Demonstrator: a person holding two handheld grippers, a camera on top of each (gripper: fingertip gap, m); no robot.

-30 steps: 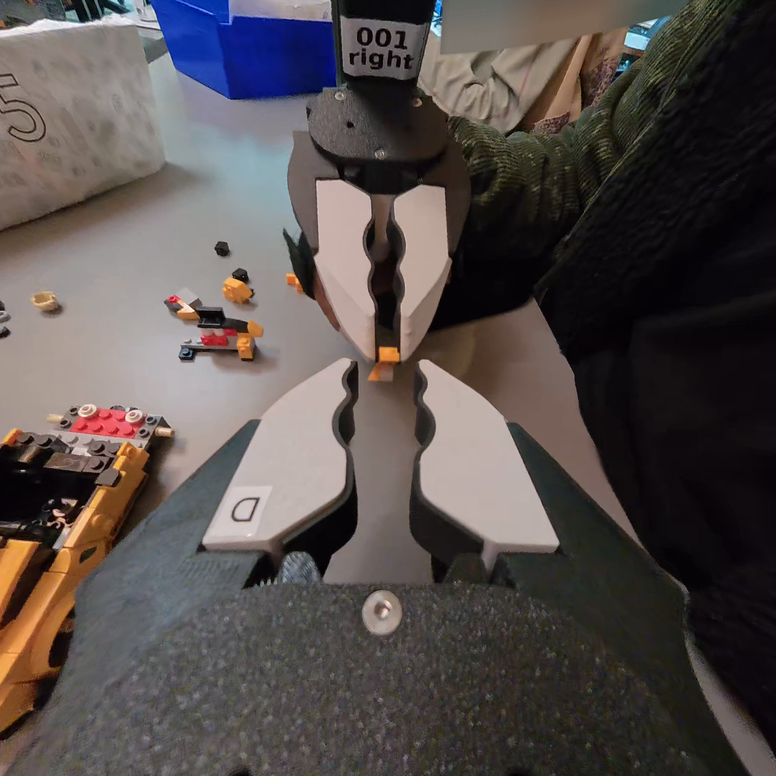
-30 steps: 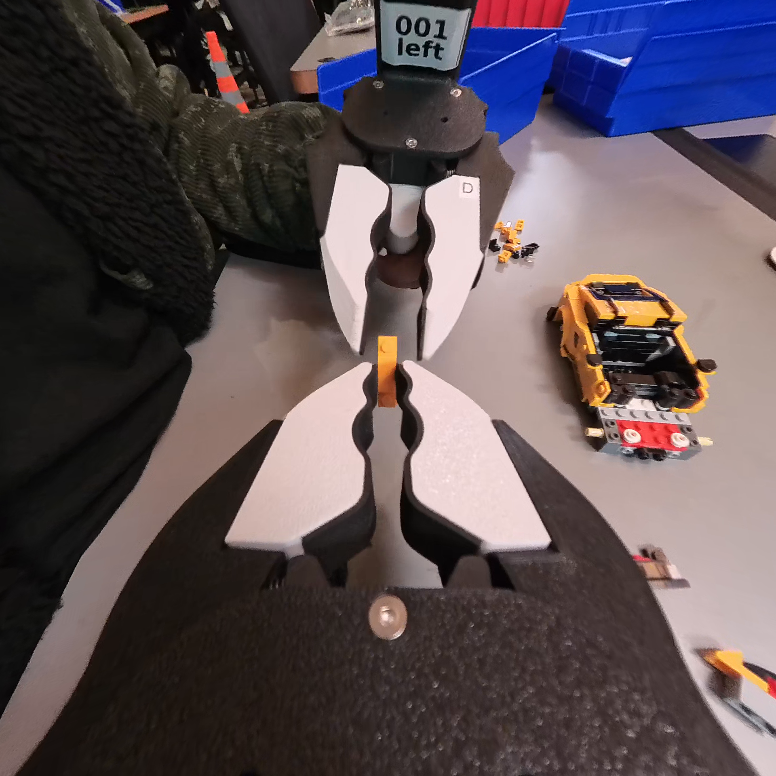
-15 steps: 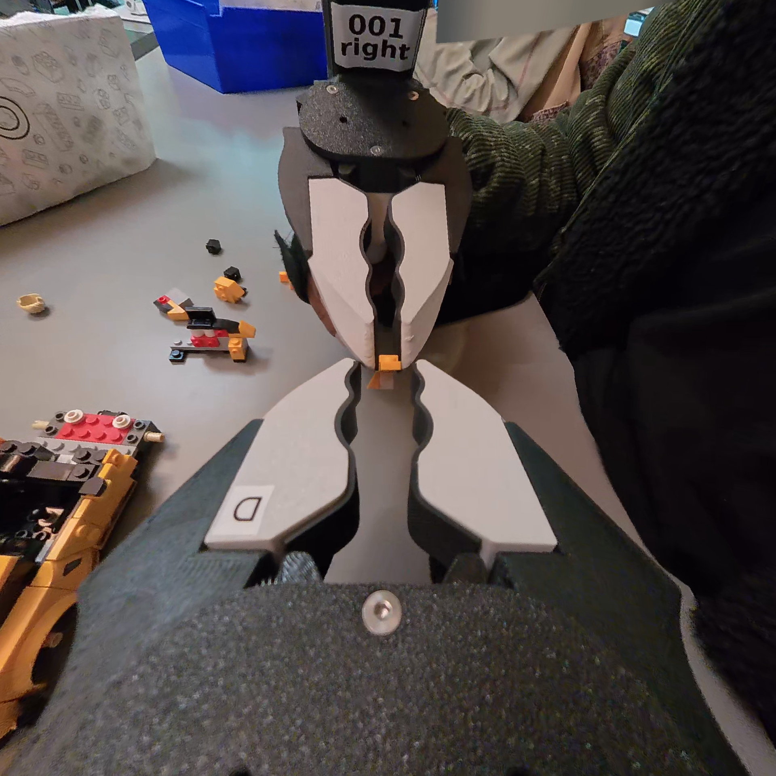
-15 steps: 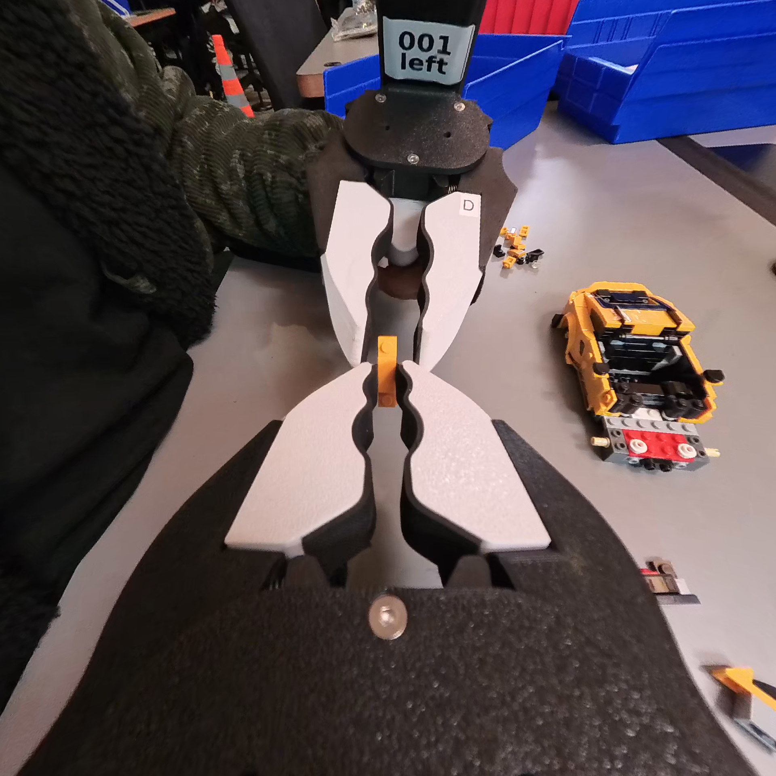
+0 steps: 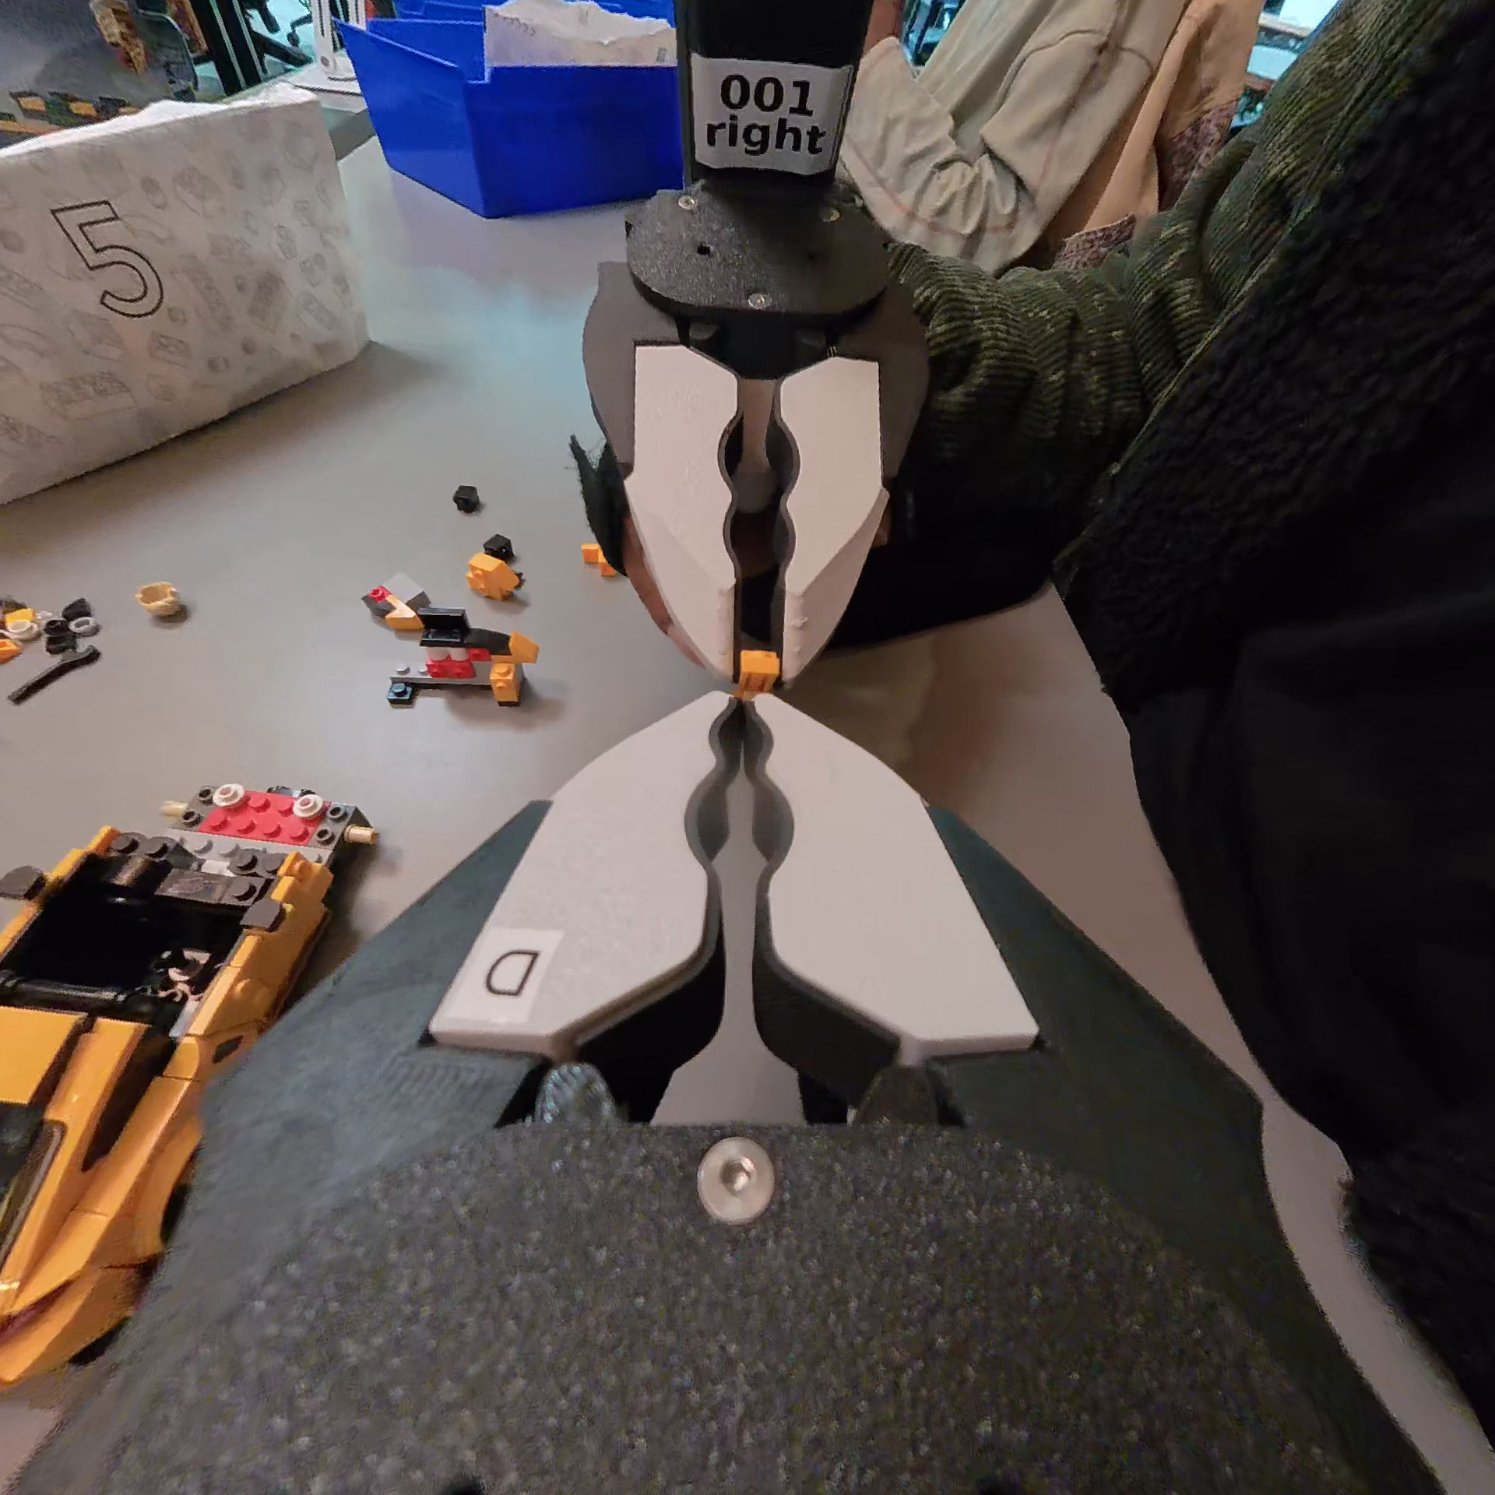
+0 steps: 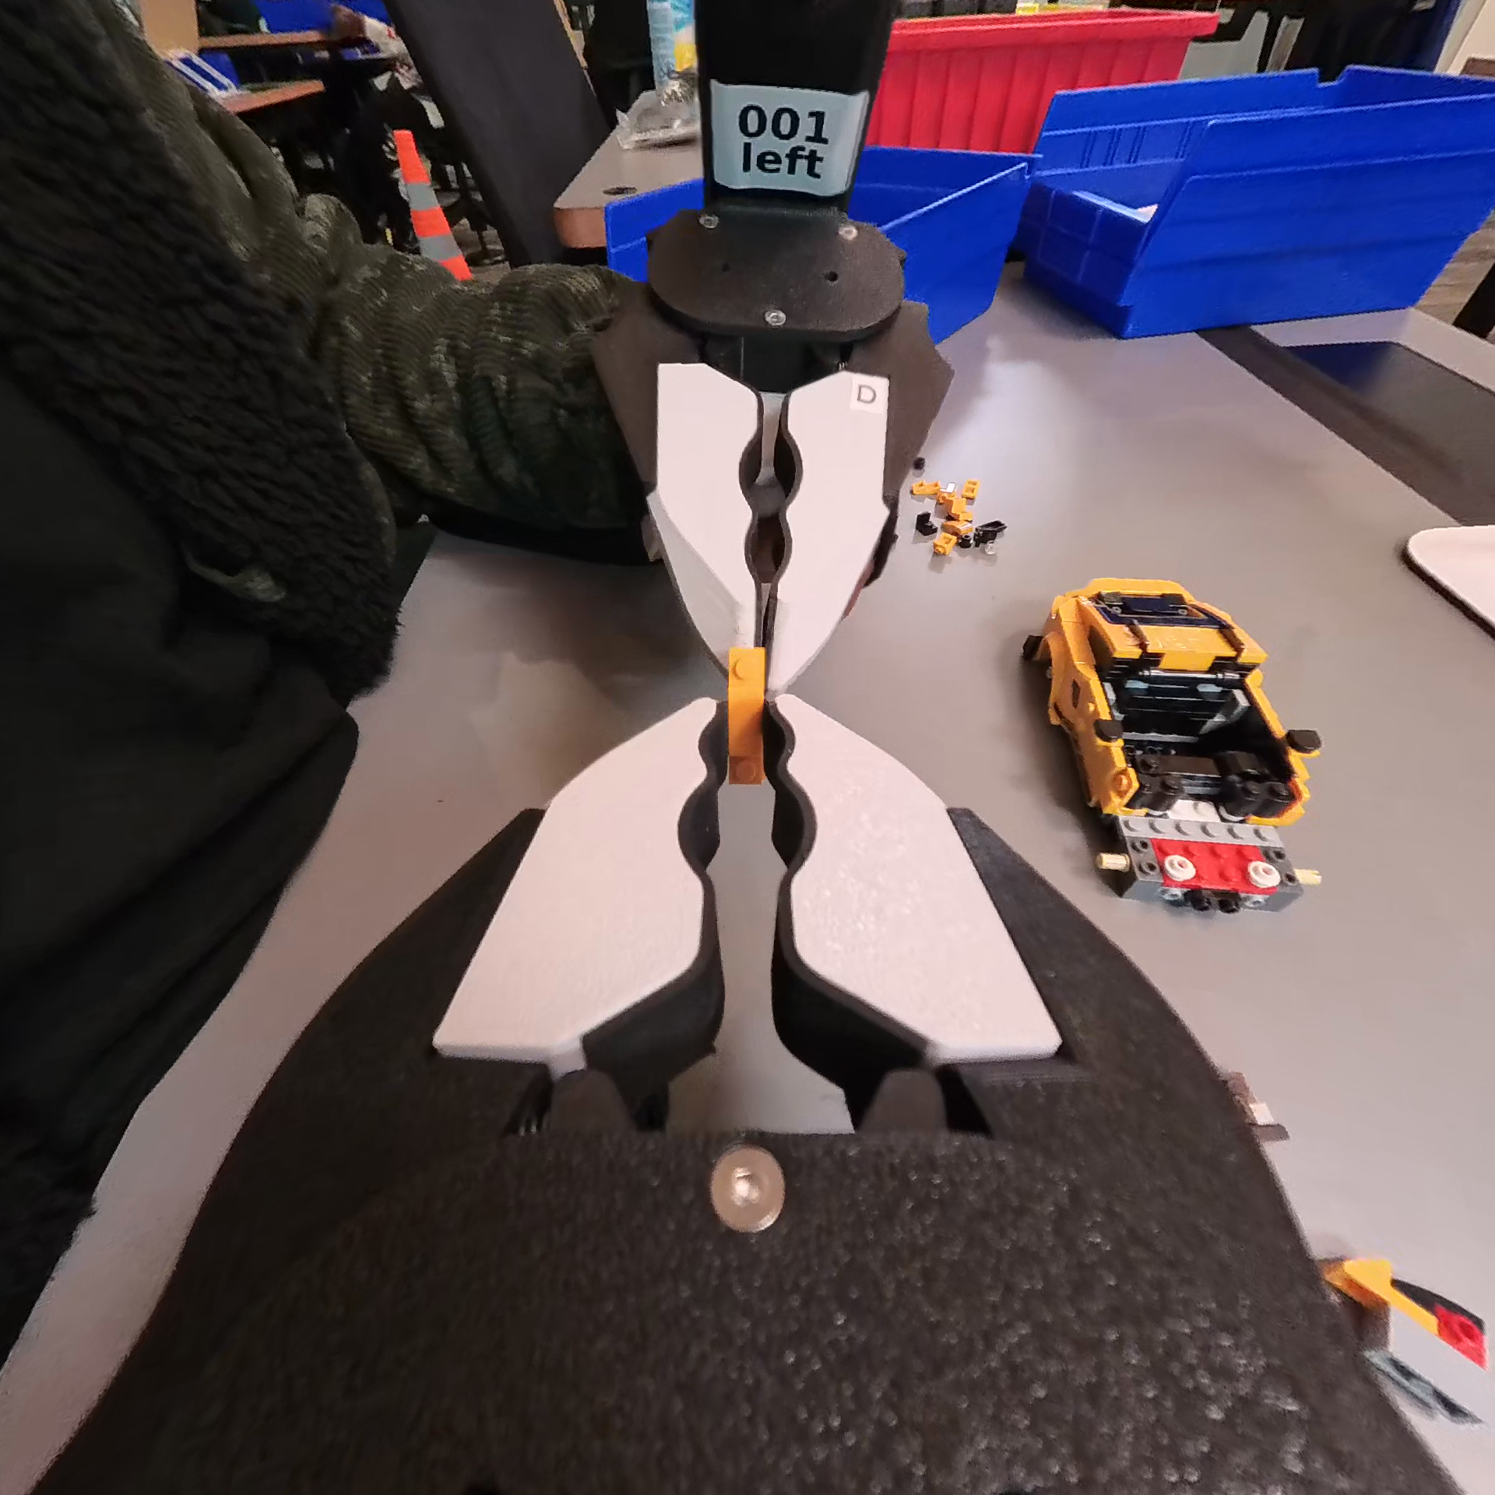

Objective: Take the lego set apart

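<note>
A small orange lego piece (image 6: 745, 688) is held in the air between both grippers, tip to tip over the grey table (image 6: 1132, 453). My right gripper (image 6: 744, 716) is shut on its near end. My left gripper (image 5: 740, 710) is shut on its other end (image 5: 758, 665). The two grippers face each other; the left gripper also shows in the right wrist view (image 6: 756, 659) and the right gripper in the left wrist view (image 5: 756, 659). The partly stripped yellow lego car (image 6: 1165, 712) sits on the table, roof off, with a red and grey plate at one end; it also shows in the left wrist view (image 5: 121, 1011).
Loose pieces lie on the table: a small black, red and orange assembly (image 5: 461, 655) and a pile of orange and black bits (image 6: 955, 518). Blue bins (image 6: 1254, 218) and a white paper bag (image 5: 162, 283) stand at the back. The person's dark green sleeves (image 5: 1213, 404) fill one side. Left and right tips are no more than a few centimetres apart.
My left gripper was open just short of the orange piece; it has shut on the piece's free end. The right gripper has kept its hold.
</note>
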